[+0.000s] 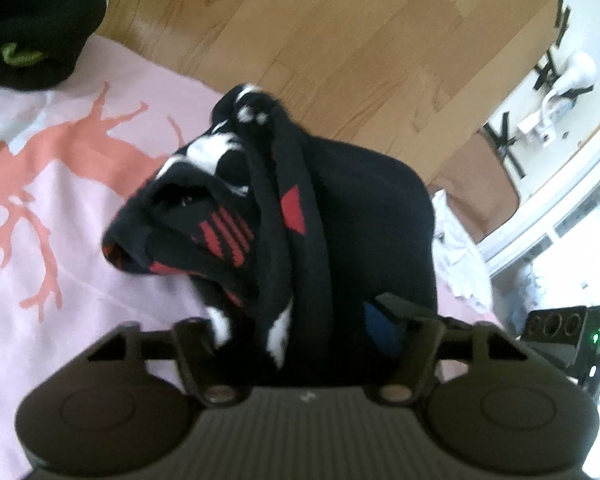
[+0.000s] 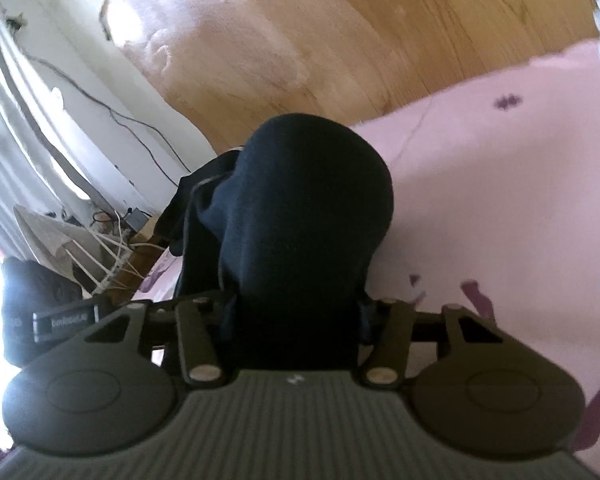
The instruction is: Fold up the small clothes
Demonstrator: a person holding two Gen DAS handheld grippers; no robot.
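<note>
In the left wrist view a black sock with red and white marks (image 1: 260,216) is bunched and draped over my left gripper (image 1: 304,332), which is shut on it above the pink sheet (image 1: 60,200). The fingers are hidden under the fabric. In the right wrist view dark navy sock fabric (image 2: 308,208) hangs over my right gripper (image 2: 296,312), which is shut on it above the pink sheet (image 2: 500,200). Its fingers are hidden too.
A black garment with a green mark (image 1: 24,40) lies at the sheet's far left corner. Wooden floor (image 1: 340,40) lies beyond the sheet's edge. Cables and bags (image 2: 80,248) sit by the wall at left. White crumpled cloth (image 1: 460,260) lies at right.
</note>
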